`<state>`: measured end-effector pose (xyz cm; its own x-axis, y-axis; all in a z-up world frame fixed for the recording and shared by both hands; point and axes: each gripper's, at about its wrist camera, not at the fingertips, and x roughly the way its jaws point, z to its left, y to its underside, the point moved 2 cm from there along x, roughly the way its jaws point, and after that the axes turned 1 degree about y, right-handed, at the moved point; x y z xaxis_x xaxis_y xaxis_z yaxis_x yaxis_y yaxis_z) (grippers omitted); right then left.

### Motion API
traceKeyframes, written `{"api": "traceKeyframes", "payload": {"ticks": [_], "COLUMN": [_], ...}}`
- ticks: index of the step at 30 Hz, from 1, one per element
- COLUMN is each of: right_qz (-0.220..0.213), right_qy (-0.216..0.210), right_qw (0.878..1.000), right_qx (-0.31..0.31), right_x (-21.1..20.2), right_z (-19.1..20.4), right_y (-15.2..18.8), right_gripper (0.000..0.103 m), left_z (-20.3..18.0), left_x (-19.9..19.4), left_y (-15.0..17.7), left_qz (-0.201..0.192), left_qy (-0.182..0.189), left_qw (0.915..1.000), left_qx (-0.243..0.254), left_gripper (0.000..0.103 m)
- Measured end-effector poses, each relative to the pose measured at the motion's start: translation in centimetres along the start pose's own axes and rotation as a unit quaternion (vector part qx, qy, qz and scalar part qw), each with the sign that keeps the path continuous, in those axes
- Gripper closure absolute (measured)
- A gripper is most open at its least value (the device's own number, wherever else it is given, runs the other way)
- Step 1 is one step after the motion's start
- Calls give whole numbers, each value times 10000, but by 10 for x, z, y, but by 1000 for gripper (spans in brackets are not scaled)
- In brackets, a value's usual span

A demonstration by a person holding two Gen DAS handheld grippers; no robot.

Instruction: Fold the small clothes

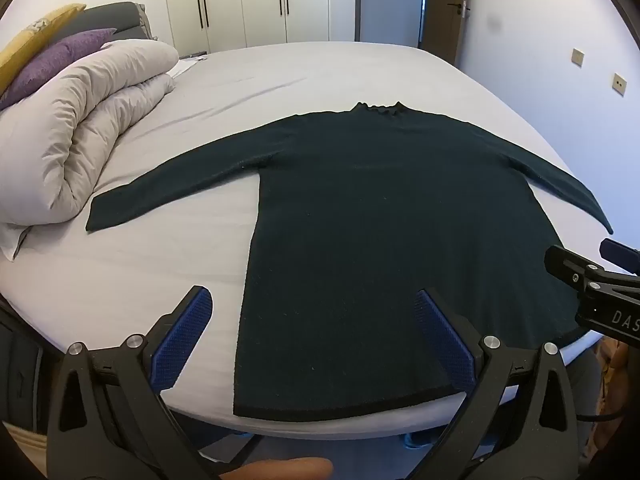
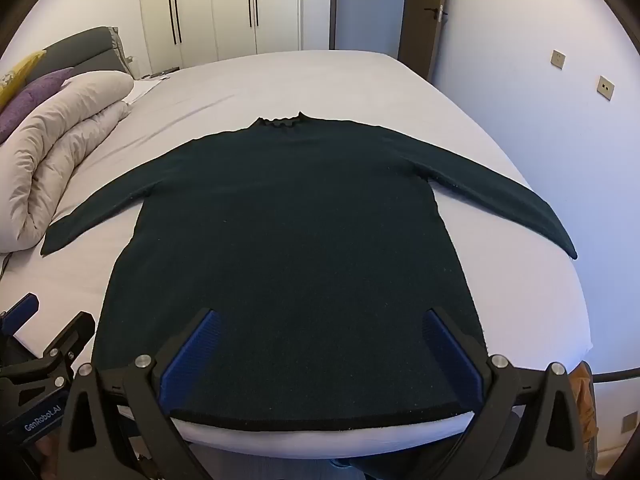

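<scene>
One wide bed with a pale grey sheet [image 1: 280, 80] fills the room before tall cream wardrobe doors [image 2: 216, 8]. Flat on it, sleeves outstretched, lies the dark green knitted sweater [image 2: 288, 240]. A rolled beige duvet [image 1: 80, 128] sits alongside. Left gripper [image 1: 312, 336] and right gripper [image 2: 320, 352] hover at the hem, jaws spread.

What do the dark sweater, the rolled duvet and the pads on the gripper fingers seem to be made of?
Sweater: probably a fine knit, matte, slightly fuzzy, with specks of lint and a ribbed hem.
Duvet: likely cotton-like cloth over soft filling; it looks puffy, creased and matte.
Pads: seemingly blue rubber or plastic, with a fine grid texture.
</scene>
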<state>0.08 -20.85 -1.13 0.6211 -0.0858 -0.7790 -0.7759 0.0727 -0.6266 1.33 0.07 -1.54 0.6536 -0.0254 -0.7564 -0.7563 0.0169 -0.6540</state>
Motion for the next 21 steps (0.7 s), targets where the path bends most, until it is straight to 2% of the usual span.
{"api": "traceKeyframes", "payload": {"ticks": [11,12,21], "right_qz": [-3,-3,13], "right_qy": [7,6,16], "right_qw": [10000,10000,10000], "right_qx": [-20,-22,-27], "right_x": [0,-1,1], "right_z": [1,1,2], "right_y": [2,3,4], "right_gripper": [0,0,0], "left_z": [13,7,7], "left_x": [1,4,6], "left_y": [-5,1,3], "left_qz": [75,10,1], "left_qy": [95,1,0], "left_qw": [9999,10000,10000], "left_qx": [-96,12,9], "left_gripper": [0,0,0]}}
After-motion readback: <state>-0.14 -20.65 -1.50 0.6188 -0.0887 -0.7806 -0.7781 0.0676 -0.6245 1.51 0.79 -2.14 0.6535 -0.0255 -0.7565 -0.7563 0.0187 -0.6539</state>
